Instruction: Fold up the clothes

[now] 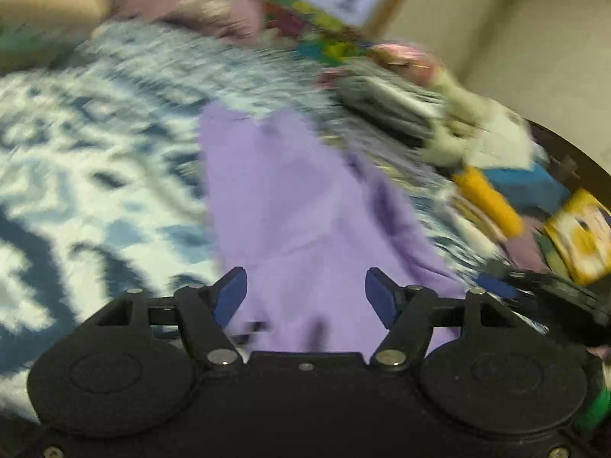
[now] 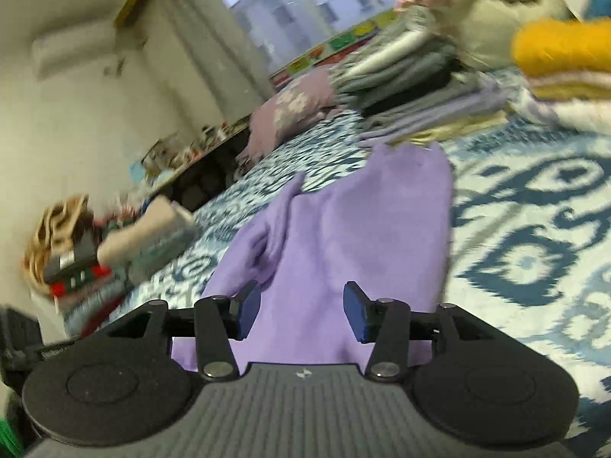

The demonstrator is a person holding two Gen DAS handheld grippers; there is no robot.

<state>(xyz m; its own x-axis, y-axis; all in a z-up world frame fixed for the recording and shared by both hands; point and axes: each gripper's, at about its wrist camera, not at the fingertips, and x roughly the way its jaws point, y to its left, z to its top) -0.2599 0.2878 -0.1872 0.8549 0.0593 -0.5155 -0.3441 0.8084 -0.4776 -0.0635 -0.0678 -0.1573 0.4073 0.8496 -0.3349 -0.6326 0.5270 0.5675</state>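
Note:
A lilac garment (image 1: 305, 210) lies spread on a blue-and-white patterned bedspread (image 1: 95, 160). My left gripper (image 1: 305, 297) hovers over its near end with the blue pads wide apart and nothing pinched between them. In the right wrist view the same lilac garment (image 2: 343, 229) runs away from my right gripper (image 2: 301, 313), whose jaws are also apart above the cloth, gripping nothing. The right gripper's black body (image 1: 553, 297) shows at the right edge of the left wrist view. Both pictures are motion-blurred.
Stacks of folded clothes (image 2: 420, 87) sit at the far end of the garment, with a yellow folded item (image 2: 565, 45) beside them. A lilac pillow (image 2: 294, 110) lies further back. Another pile of clothes (image 2: 114, 252) sits at the bed's left side.

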